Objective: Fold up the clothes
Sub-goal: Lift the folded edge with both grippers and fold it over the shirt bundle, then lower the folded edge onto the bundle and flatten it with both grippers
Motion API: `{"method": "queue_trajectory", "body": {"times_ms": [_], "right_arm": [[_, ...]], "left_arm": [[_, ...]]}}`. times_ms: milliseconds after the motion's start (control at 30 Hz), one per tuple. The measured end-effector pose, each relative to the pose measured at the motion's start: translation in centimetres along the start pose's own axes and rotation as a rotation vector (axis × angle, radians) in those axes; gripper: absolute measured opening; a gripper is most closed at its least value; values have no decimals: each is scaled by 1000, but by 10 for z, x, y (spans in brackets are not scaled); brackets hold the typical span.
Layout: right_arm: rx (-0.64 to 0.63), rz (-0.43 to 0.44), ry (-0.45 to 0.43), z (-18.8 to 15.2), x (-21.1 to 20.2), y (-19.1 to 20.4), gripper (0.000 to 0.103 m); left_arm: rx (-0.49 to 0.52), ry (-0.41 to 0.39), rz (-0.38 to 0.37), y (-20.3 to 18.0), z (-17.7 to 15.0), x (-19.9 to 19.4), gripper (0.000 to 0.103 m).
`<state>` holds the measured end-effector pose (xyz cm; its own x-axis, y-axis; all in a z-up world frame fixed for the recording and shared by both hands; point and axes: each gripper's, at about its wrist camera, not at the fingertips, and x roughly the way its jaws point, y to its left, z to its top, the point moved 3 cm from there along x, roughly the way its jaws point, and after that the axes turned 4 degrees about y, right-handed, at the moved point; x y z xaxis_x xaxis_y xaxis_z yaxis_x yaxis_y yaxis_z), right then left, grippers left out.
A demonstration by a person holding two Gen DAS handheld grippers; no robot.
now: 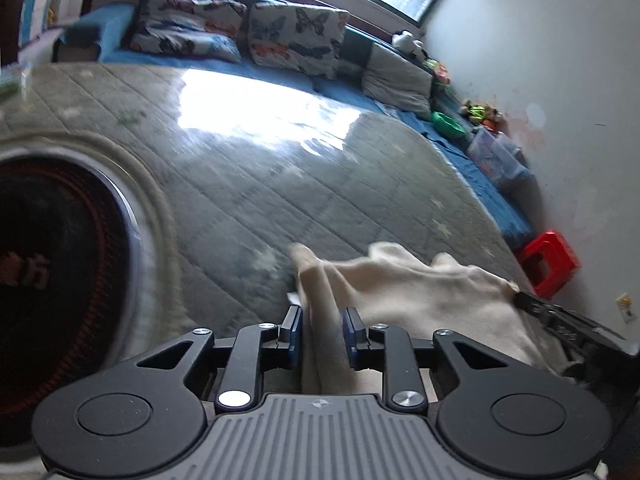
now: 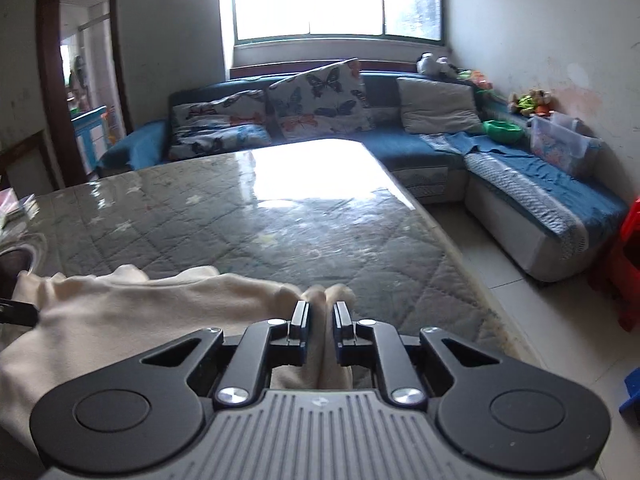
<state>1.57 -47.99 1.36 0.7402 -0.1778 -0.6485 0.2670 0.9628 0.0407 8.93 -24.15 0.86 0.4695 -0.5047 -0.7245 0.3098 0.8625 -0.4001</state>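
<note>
Two views | left: round heater | right: doorway, cream garment

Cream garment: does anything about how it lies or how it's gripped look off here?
The cream garment is bunched and creased, not flat on the quilted table cover. The right gripper pinches a fold; in the left gripper, cloth lies loosely between the spread fingers.
</note>
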Motion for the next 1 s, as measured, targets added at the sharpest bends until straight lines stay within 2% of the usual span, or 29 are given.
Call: {"method": "queue_trajectory", "body": {"times_ms": [133, 233, 400, 500, 633, 767, 1000], "right_arm": [[10, 29, -35, 8, -13, 3, 12], [-33, 86, -48, 15, -20, 20, 13], [-90, 161, -7, 20, -4, 52, 13], [-102, 175, 14, 20, 9, 62, 14], [-104, 169, 41, 18, 25, 65, 14], [-97, 159, 48, 18, 34, 62, 22], [-95, 171, 18, 20, 13, 56, 28]], "left_arm": [[-10, -27, -1, 1, 7, -9, 24], [-3, -43, -23, -8, 12, -12, 23], [36, -42, -54, -30, 13, -9, 23], [54, -37, -59, -38, 14, -5, 23], [61, -69, -44, -39, 18, -8, 24], [24, -85, -50, -30, 25, -12, 24], [85, -68, -99, -49, 18, -11, 24]]}}
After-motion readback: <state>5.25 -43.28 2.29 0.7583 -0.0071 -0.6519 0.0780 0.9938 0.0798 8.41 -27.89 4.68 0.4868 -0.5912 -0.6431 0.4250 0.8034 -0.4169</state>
